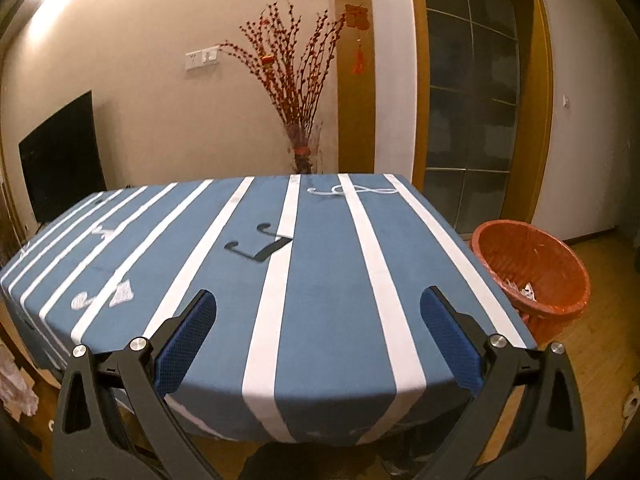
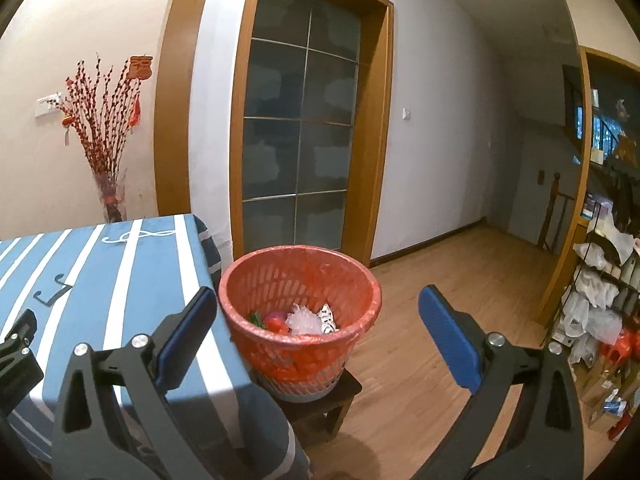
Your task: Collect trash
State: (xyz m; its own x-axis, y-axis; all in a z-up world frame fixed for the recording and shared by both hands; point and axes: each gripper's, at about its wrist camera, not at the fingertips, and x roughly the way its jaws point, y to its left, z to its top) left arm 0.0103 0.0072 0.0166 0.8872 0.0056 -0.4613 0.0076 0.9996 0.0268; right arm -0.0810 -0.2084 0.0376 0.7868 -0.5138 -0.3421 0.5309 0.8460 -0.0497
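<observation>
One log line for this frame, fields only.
left gripper: open, empty | right gripper: open, empty | bin: holds trash | tablecloth: no trash seen

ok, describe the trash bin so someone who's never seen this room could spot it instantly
Find the table with the blue-and-white striped cloth; just off its right-hand corner, in front of the glass-panelled door, a low dark wooden stool stands on the floor. The bin sits on it: a round orange lattice basket with a red liner, trash inside, the only orange container around.

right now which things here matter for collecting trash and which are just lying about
Job:
- red bin
- trash in it
- left claw, open
- right claw, open

Lying about:
- striped tablecloth
- red branches
- cluttered rack
- stool
</observation>
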